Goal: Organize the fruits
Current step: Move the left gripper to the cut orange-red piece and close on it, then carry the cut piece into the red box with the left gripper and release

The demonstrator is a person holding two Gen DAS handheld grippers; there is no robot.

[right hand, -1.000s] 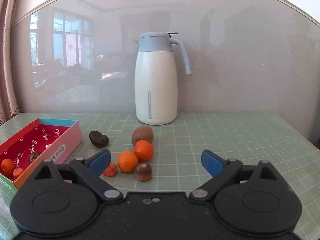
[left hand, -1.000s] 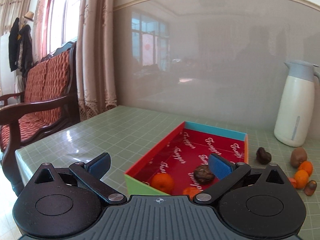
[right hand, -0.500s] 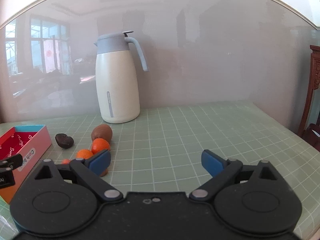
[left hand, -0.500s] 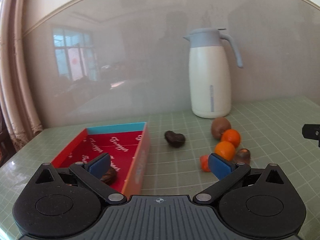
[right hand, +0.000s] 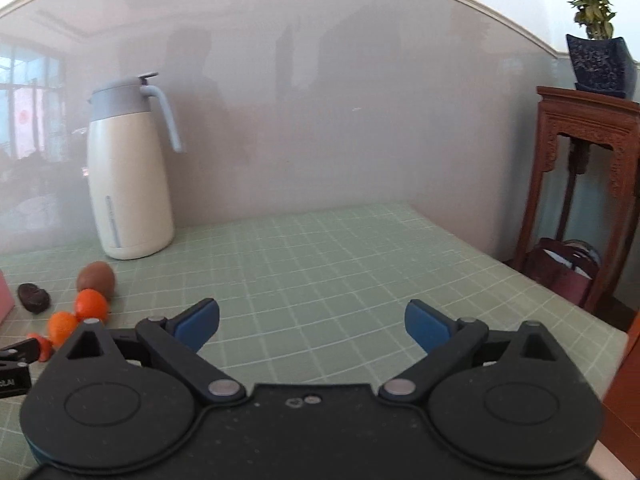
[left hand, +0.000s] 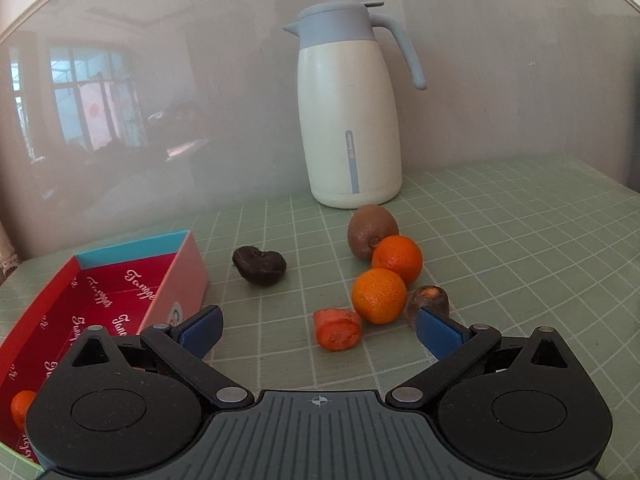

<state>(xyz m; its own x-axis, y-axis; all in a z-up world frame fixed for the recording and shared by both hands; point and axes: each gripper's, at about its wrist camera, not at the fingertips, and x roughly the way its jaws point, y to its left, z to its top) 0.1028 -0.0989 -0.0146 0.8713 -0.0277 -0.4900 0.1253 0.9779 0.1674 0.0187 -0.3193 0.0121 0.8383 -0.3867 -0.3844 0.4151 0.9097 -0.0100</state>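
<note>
Table [left hand: 520, 240] carried a jug [left hand: 350, 120] at its back edge and a red box [left hand: 120, 292] at left. Loose fruit [left hand: 378, 295] sat mid-table. Left gripper [left hand: 318, 326] and right gripper [right hand: 312, 320] gaped, holding nothing.

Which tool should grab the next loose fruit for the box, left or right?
Left, likely. The left tool is open and faces the carrot piece and oranges, beside the box. The right tool is open too, but points over bare table.
</note>
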